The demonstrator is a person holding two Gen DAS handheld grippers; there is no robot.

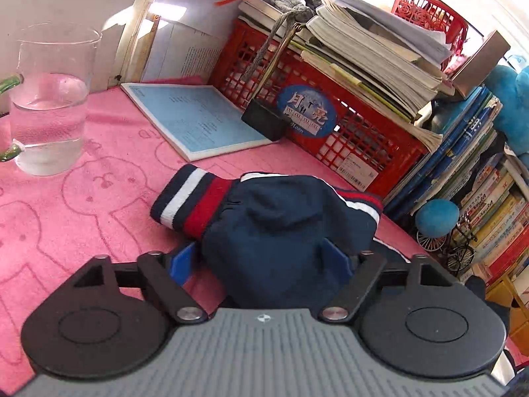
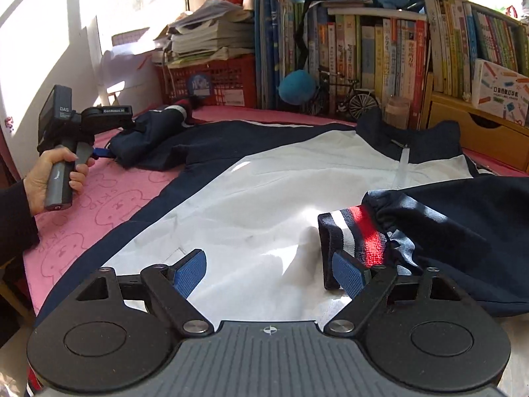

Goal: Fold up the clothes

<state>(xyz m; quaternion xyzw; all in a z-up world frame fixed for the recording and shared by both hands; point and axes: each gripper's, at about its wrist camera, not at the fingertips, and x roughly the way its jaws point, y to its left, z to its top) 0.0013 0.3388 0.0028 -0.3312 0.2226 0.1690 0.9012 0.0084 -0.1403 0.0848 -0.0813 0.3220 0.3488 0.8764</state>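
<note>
A navy and white jacket lies spread on the pink table cloth. Its left sleeve, with a striped cuff, is bunched between the blue pads of my left gripper, which is shut on it. In the right wrist view a hand holds that left gripper at the sleeve. The right sleeve is folded across the white chest, its striped cuff beside the right pad. My right gripper is open over the white panel, holding nothing.
A glass of water stands at the left. A blue booklet and a red crate stacked with papers lie behind the sleeve. Shelved books, a toy bicycle and a wooden drawer unit line the back.
</note>
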